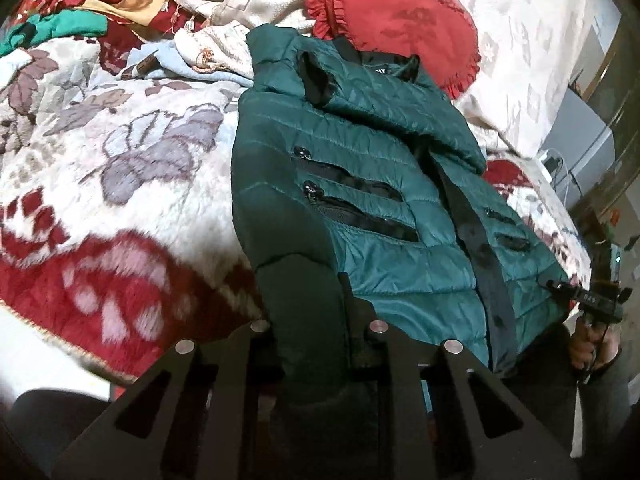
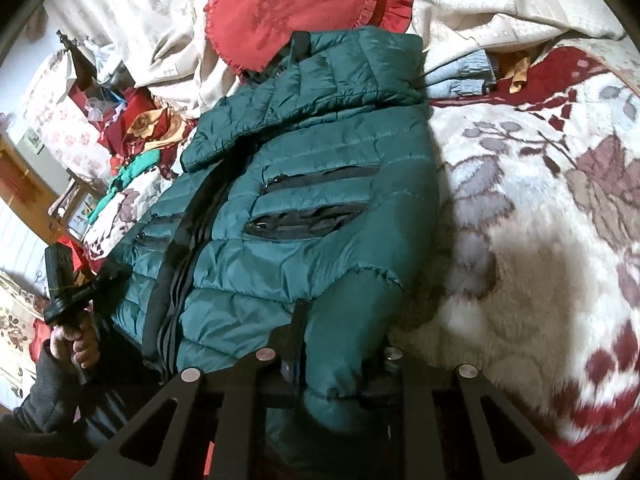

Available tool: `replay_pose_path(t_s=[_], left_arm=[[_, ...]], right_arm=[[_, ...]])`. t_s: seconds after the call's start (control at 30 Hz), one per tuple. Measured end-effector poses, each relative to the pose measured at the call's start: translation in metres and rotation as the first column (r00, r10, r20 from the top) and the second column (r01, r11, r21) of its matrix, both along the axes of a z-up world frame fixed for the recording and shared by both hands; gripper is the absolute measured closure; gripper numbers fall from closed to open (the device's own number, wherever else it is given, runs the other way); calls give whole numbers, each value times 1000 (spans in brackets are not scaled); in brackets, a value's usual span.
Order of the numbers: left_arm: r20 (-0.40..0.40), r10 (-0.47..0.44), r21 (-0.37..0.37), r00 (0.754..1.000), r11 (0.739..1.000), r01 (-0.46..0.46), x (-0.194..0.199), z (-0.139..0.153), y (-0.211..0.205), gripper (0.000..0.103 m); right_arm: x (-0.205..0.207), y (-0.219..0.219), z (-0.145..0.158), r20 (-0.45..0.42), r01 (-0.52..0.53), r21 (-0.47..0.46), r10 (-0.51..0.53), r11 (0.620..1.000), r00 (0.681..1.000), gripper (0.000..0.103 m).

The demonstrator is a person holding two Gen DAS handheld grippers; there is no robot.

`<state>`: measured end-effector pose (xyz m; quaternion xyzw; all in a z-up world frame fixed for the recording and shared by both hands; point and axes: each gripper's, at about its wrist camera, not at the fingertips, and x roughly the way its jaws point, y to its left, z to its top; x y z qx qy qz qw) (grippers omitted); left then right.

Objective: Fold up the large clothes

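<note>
1. A green quilted jacket (image 1: pixel 360 184) is seen spread front-up on a bed covered by a flowered blanket (image 1: pixel 120 168), its collar lying far, against a red frilled cushion (image 1: pixel 392 20).
2. The left gripper (image 1: pixel 310 320) is clamped on the near left sleeve of the jacket, the dark cuff being pinched between its narrow jaws and hanging down toward the camera.
3. The right gripper (image 2: pixel 340 344) is closed on the near right sleeve (image 2: pixel 344 332), the puffy cuff being squeezed between the black fingers.
4. Both tools are angled downward toward the bed.
5. In the left wrist view, the right hand (image 1: pixel 588 346) is seen at the far right edge, curled round the other tool's handle.
6. In the right wrist view, the left hand (image 2: pixel 76 340) is wrapped round its handle at the left edge, a dark sleeve cuff (image 2: pixel 48 392) covering the wrist.
7. Loose clothes (image 1: pixel 80 20) are piled at the far left of the bed.
</note>
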<state>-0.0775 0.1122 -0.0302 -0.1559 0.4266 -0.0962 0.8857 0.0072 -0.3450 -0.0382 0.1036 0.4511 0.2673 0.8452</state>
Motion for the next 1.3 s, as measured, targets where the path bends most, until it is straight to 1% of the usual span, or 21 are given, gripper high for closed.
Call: replay_pose_path(t_s=[0.13,0.27,0.4,0.53,0.6,0.73,0.8,0.9,1.03,1.1,1.17,1.23,1.3], left_arm=[[-11,7,19,1000,1000,-7,-12,3,5,88],[8,2,26,1000,1000,-2,-26,10,8,89],[40,-26,46,999,999,24,-44,18,6,89],[69,-45,27,997,999,43,-59,21,5,89],[87,-37,7,996,999,37,-60,22,7,89],[138,-5,-54,990,998,13,-56,30,14,89],[162,6,-63,987,998,4,-55,35,14,89],[199,7,-54,980,999,4,-46,44,14,89],[231,25,-90,973,996,-4,-22,54,20,89],[249,34,-68,968,998,-18,-6,55,17,89],[247,52,-43,968,998,-42,2,50,11,89],[241,60,26,969,997,-69,4,42,2,88],[247,59,78,967,994,-80,3,40,-5,88]], right_arm=[[-22,-1,2,17,-19,13,19,1000,1000,86],[-48,4,4,41,-34,12,34,999,999,86],[-66,3,9,80,-20,18,19,1000,997,86],[-74,-9,11,113,13,59,-19,998,993,86],[-74,-18,13,125,46,98,-58,994,990,86],[-74,-28,20,163,87,137,-109,987,981,86],[-74,-29,24,181,98,141,-123,985,976,86],[-73,-31,30,209,104,155,-136,982,969,86],[-59,-30,35,231,110,141,-141,984,963,86],[-48,-29,37,244,111,133,-141,985,959,86],[-36,-29,37,244,130,130,-159,983,957,86],[-30,-27,34,240,155,111,-178,982,954,86],[-28,-22,31,235,170,74,-183,983,954,86]])
